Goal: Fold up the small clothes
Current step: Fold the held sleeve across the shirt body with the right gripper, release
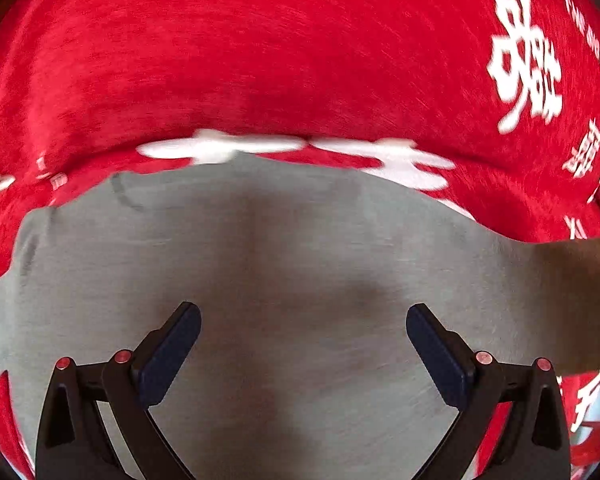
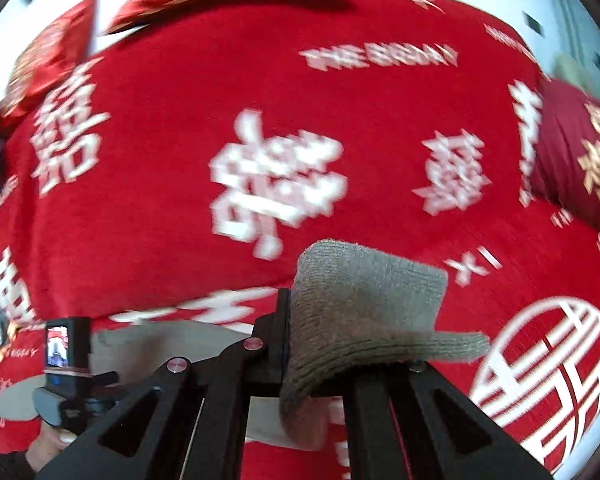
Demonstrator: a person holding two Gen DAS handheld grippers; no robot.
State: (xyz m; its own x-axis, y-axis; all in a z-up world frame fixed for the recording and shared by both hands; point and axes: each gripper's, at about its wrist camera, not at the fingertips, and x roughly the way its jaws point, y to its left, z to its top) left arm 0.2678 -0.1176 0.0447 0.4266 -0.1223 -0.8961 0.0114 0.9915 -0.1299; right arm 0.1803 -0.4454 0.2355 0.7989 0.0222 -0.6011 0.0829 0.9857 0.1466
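Now, grey garment (image 2: 364, 312) pinched in right gripper (image 2: 288, 336), left gripper (image 1: 303, 344) spread above it.

Grey knit garment (image 1: 300, 264) lies spread flat, one corner (image 2: 364, 300) lifted and curled.

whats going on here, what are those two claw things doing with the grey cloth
A person is folding a small grey garment on a red patterned bedspread, one handheld gripper per hand. The right gripper is shut on a ribbed grey edge of it, lifted off the spread. The left gripper is open above the flat part, holding nothing.
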